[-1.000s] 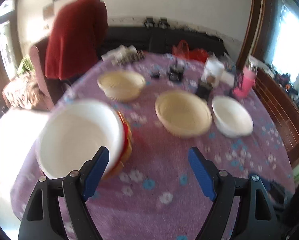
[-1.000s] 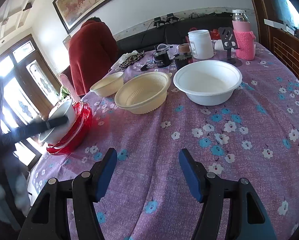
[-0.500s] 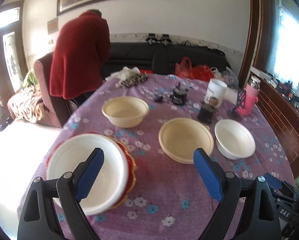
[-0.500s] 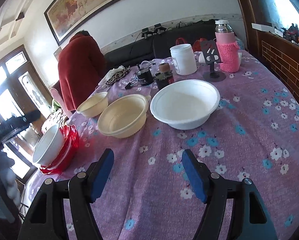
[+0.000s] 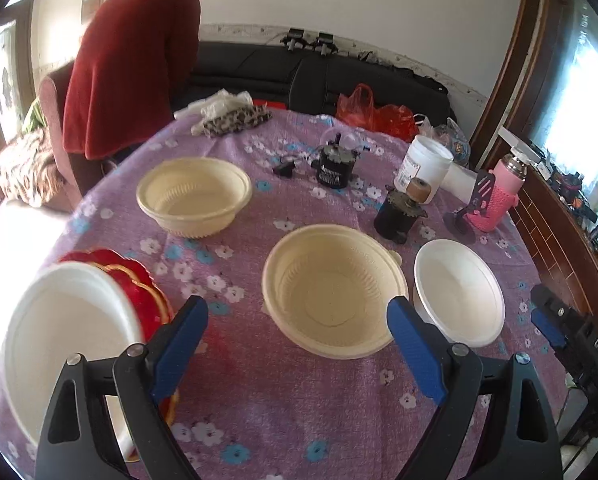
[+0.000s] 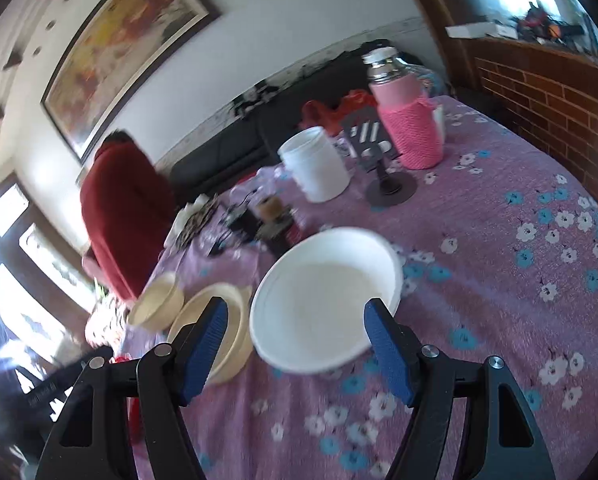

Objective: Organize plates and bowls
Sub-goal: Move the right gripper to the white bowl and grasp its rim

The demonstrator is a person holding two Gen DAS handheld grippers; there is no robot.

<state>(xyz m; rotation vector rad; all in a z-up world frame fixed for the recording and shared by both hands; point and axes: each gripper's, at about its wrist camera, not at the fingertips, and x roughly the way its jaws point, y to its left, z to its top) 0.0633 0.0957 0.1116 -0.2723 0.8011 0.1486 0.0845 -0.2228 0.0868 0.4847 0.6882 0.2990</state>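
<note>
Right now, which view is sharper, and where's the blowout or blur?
Left wrist view: mostly sharp; window blown out at right, white bowl on the red plates washed out. Right wrist view: motion-blurred, tilted, barrel-distorted; white bowl rim smeared, doorway glare lower left.

Nearest bowl sits between stacked bowl left and another bowl right

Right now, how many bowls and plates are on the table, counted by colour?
White bowls: 2, one on the red plate and one at the right
Cream bowls: 2, far and near
Red plates: 1, or perhaps a stack; I cannot tell
Total: 5
</note>
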